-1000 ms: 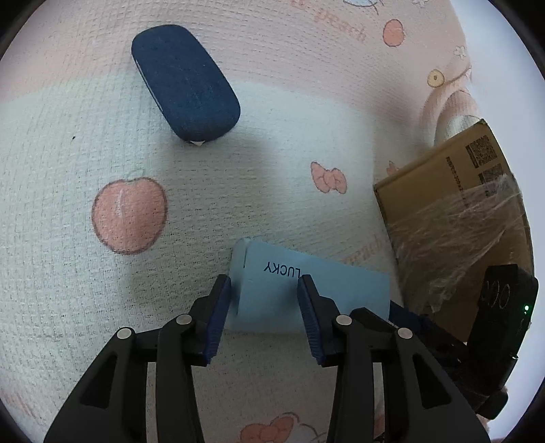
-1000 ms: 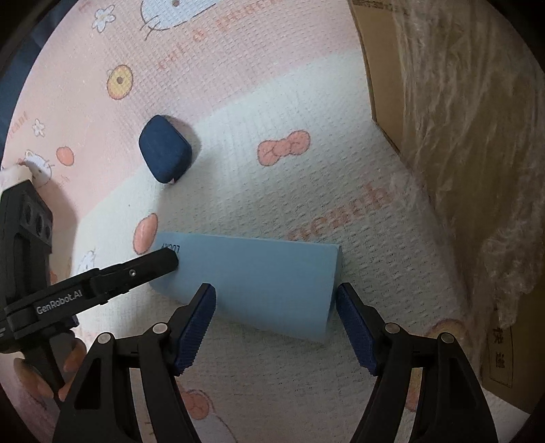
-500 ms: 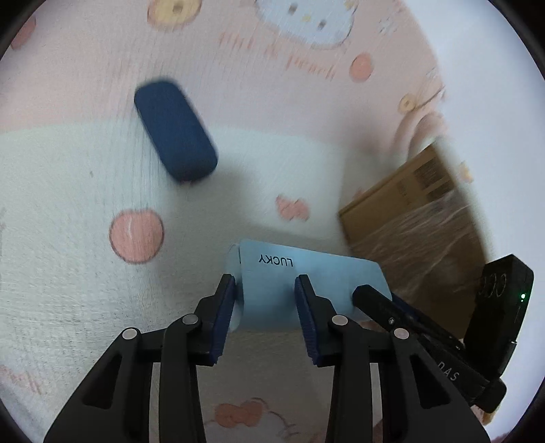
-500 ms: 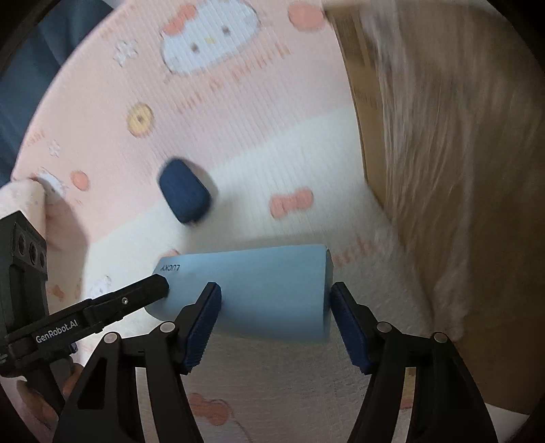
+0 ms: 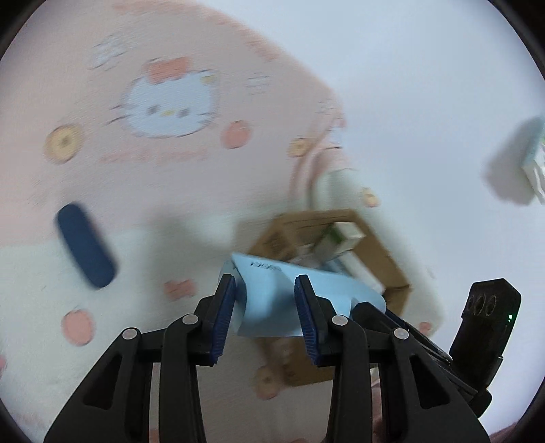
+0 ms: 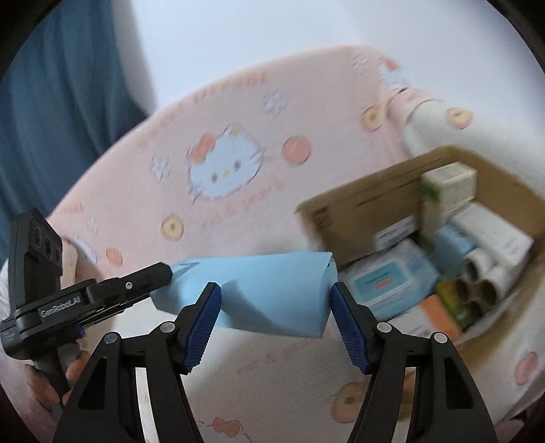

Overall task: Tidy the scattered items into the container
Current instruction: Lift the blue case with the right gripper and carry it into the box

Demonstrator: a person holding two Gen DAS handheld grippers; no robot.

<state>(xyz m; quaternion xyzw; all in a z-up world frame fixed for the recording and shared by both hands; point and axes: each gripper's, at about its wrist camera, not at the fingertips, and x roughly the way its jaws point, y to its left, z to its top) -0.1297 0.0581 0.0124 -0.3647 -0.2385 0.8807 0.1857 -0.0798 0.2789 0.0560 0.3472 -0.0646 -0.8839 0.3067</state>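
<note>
A pink and cream blanket (image 5: 177, 163) is lying spread over the whole surface, and a cat-face print (image 5: 168, 104) is showing on its pink part, with round peach spots (image 5: 235, 134) and small yellow rings (image 5: 63, 143) dotting the cloth around it. In the right wrist view the same cat face (image 6: 223, 163) is sitting near the middle of the blanket (image 6: 238, 211). A dark blue curtain (image 6: 58, 102) is hanging at the far left, beside a pale wall (image 6: 272, 30). Off to the right in the left wrist view, something pale (image 5: 517, 163) is showing against the white wall (image 5: 425, 85), too blurred to name.
</note>
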